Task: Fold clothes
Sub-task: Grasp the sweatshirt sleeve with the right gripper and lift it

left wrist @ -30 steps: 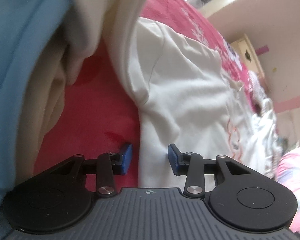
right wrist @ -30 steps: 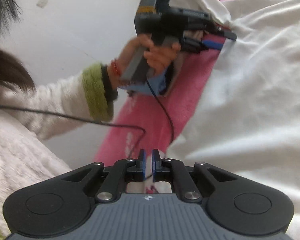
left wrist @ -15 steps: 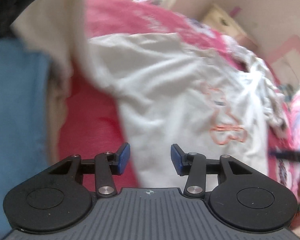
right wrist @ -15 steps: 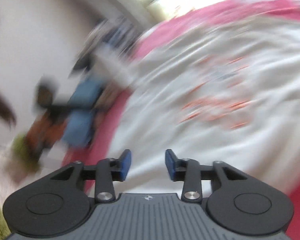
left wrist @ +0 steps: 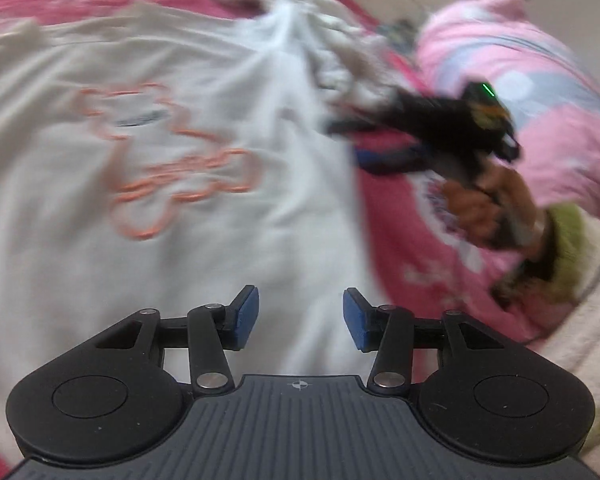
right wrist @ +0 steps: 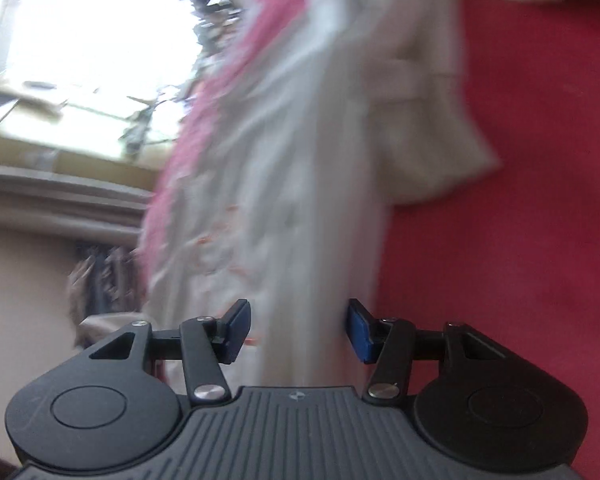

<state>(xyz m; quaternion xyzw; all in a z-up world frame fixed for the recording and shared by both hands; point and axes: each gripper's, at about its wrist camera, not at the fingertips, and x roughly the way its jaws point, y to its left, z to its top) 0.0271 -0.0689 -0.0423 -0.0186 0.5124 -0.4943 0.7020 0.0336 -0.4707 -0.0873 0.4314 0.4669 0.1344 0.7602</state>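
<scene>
A white T-shirt (left wrist: pixel 172 208) with an orange outline print (left wrist: pixel 180 176) lies spread on the red bedspread (left wrist: pixel 387 216). My left gripper (left wrist: pixel 300 320) is open and empty over the shirt's near part. In the right wrist view the same shirt (right wrist: pixel 300 184) runs away from me, with the red bedspread (right wrist: pixel 519 200) on its right. My right gripper (right wrist: pixel 296 330) is open with the shirt's edge between its pads, not clamped. It also shows in the left wrist view (left wrist: pixel 379 144), held in a hand at the shirt's right edge. Both views are blurred.
A pink quilt (left wrist: pixel 539 92) is heaped at the right of the bed. Crumpled pale clothes (left wrist: pixel 339 52) lie beyond the shirt. A cream garment (right wrist: pixel 431 92) lies beside the shirt. A bright window and a sill (right wrist: pixel 60 192) are on the left.
Both views swung fast. My left gripper moved from the shirt's left edge to over its middle. My right gripper opened and moved to the shirt's edge.
</scene>
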